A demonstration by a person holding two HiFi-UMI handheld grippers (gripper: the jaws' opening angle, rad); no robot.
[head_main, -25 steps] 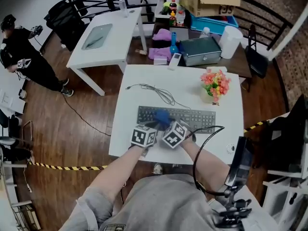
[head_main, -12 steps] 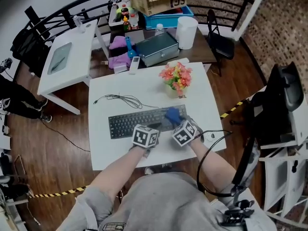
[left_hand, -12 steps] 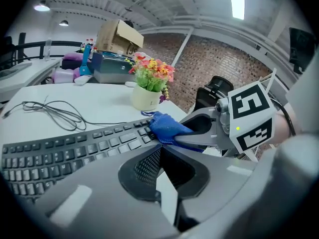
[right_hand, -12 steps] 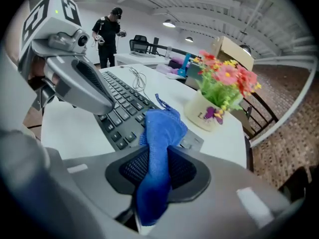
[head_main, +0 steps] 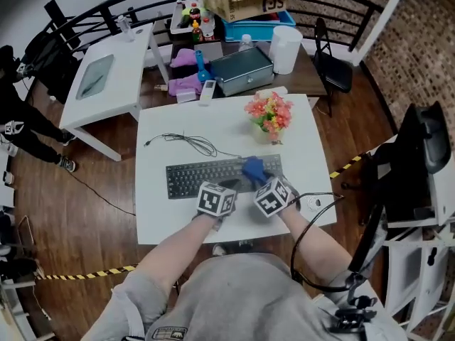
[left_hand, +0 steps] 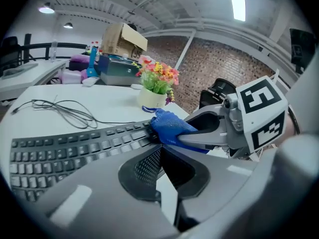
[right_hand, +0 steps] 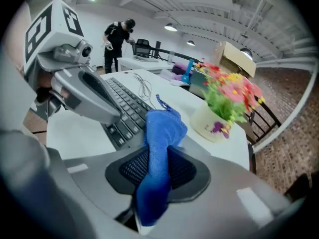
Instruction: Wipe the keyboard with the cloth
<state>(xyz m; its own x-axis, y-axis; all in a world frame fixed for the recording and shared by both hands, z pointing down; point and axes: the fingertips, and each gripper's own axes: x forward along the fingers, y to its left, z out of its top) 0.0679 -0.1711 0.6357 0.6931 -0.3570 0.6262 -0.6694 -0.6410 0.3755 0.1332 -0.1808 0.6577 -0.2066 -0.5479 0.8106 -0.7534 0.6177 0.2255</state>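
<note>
The right fingers [right_hand: 130,171] are clamped on the blue cloth [right_hand: 162,131], which reaches out ahead of them onto the right end of the keyboard [head_main: 195,178]. The left fingers [left_hand: 142,167] are closed together with nothing between them, at the keyboard's near edge, just left of the cloth. The keyboard lies on the white surface [head_main: 178,222], with a loose cable [head_main: 188,144] just beyond its far edge.

Ceiling strip light [left_hand: 238,1] glares; edges warp and darken.
</note>
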